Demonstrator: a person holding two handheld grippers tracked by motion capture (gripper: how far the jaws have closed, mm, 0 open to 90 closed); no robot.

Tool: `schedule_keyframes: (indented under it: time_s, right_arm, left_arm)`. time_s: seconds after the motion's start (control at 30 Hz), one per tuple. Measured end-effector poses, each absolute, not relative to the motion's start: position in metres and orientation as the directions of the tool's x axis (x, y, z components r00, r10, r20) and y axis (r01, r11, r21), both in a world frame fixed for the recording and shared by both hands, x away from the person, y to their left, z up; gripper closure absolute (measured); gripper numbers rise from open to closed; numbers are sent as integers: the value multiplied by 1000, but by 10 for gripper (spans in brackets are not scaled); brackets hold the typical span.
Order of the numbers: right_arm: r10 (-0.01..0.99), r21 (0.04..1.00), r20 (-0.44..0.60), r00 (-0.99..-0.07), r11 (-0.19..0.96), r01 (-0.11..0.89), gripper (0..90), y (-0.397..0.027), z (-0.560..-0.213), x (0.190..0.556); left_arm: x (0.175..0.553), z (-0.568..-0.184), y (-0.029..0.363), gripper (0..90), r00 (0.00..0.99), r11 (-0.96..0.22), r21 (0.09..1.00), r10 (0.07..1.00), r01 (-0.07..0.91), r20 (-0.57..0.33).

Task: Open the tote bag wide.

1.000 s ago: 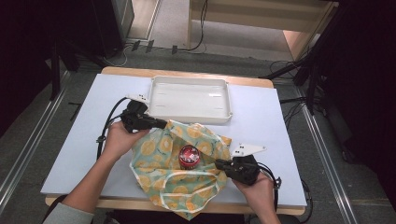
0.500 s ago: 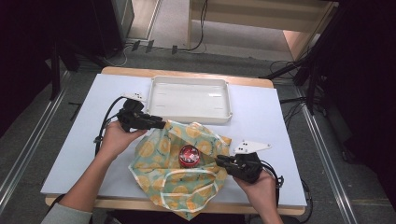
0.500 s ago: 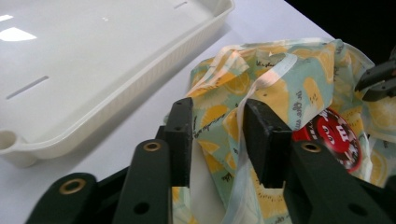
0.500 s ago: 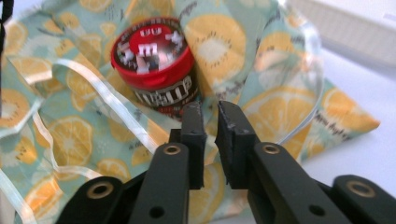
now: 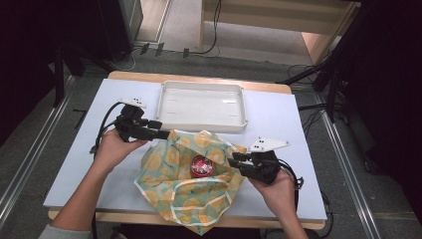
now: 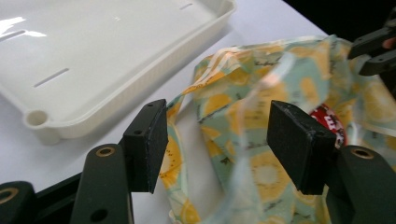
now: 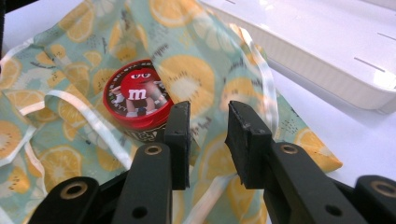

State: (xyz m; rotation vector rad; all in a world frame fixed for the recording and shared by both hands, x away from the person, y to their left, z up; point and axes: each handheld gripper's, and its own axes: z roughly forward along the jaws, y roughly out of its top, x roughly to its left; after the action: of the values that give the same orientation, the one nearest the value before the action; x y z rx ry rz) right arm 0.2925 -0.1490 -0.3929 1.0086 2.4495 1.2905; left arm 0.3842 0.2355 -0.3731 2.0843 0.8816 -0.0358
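Counting from the high view: one white tray [image 5: 201, 105], bare inside, one lemon-print cloth [image 5: 189, 186] just in front with one red candy tin [image 5: 201, 166] laid on it; bare table [image 5: 74, 164] is left on both sides.

Left gripper view: left gripper [image 6: 217, 140] jaws have just been opening, cloth edge loose between.

Right gripper view: right gripper [image 7: 208, 140] likewise parted, nothing pinched.

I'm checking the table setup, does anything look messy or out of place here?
The lemon-print cloth lies rumpled, its front edge hanging over the table edge, and a red candy tin sits half-wrapped in its folds. The white tray sits square and empty.
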Motion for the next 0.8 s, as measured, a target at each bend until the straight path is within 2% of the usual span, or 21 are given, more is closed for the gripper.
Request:
schedule_keyframes:
  time_s: [0.07, 0.33, 0.7, 0.8]
  right_arm:
    - [648, 785, 137, -749, 390, 481, 707, -148, -394, 295]
    - [647, 785, 131, -751, 395, 477, 677, -148, -395, 294]
    - [667, 785, 145, -731, 373, 495, 543, -153, -391, 299]
    - [672, 783, 146, -726, 370, 499, 495, -153, -391, 304]
  left_arm:
    - [383, -378, 228, 326, 757, -405, 696, 575, 593, -311]
    - [378, -383, 214, 220, 772, -438, 683, 559, 585, -303]
    - [347, -368, 216, 271, 786, -440, 700, 548, 562, -285]
    - [332, -362, 216, 309, 794, -445, 717, 553, 536, -251]
